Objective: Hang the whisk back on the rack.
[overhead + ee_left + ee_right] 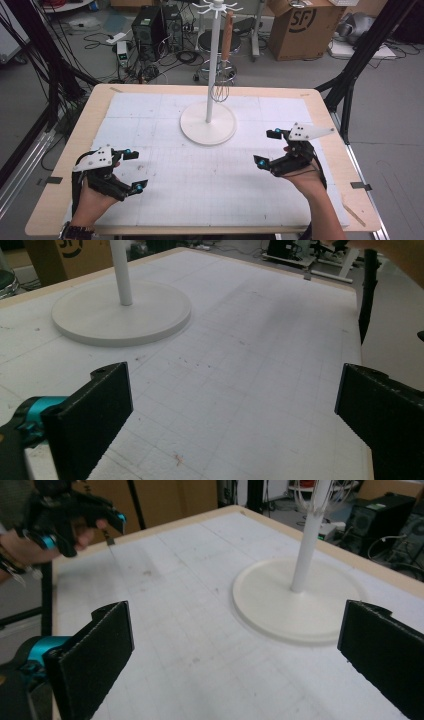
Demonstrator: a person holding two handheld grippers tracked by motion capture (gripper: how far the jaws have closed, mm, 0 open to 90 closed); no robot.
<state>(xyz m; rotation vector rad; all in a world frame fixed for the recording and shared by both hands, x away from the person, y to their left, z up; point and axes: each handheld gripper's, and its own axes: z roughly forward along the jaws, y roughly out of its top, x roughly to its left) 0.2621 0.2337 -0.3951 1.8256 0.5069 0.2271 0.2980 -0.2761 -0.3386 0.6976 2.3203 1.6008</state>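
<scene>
In the high view the left gripper (131,170) sits at the lower left and the right gripper (268,147) at the lower right, both with jaws spread and nothing between them, well apart from the white stand (208,122) at upper centre, where a whisk (220,90) hangs beside the pole from a wooden handle, its wires hard to make out against the floor clutter. In the left gripper view the jaws stand wide over the bare white mat (260,365), the stand's base (121,314) lies upper left with its pole cut off by the top edge, and a dark bar at the upper right is probably frame. In the right gripper view the jaws are wide apart with nothing between them, the stand (299,598) is right of centre with faint wires near its pole at the top edge, and the left gripper (92,530) shows in the upper left corner, partly cut off.
</scene>
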